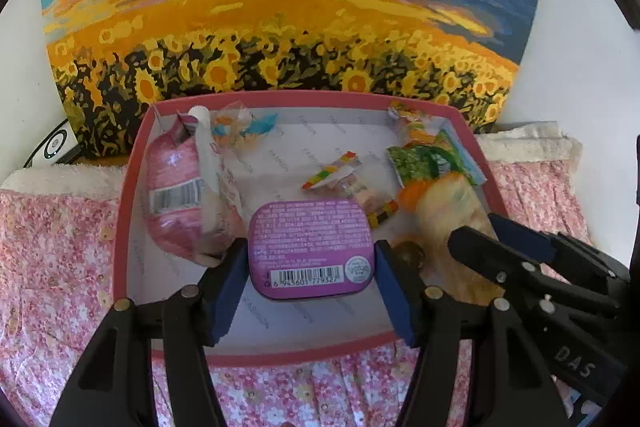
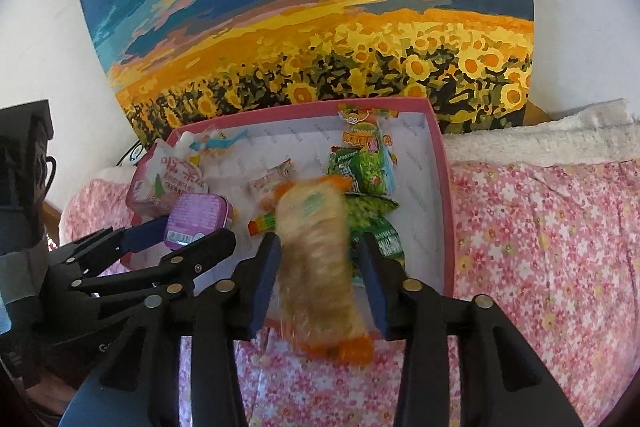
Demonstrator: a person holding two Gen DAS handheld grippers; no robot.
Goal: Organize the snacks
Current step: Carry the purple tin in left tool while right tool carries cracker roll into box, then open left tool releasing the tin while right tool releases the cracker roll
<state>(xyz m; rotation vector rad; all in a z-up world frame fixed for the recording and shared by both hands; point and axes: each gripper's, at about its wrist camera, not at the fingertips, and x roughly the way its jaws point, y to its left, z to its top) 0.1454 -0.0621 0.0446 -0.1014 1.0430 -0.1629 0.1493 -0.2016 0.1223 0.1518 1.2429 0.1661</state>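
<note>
My left gripper is clamped on the flat purple rounded-rectangle tin with its barcode label facing up, pads on its two short sides, above the floor of the pink-rimmed shallow cardboard box. The tin looks rigid, light and smooth-walled. I judge it slippery, so gripping across the straight sides low on the wall is right.

My right gripper stands loosened around the long clear crinkly packet of pale biscuits with orange ends. The packet is blurred between the pads, and a gap shows on the right side, so it reads as released, not gripped. It lies half over the box's near rim, just right of the tin. It is soft film with crushable contents; I'd take it mid-length, lightly.

Green foil sachets lie beyond my right fingers.
</note>
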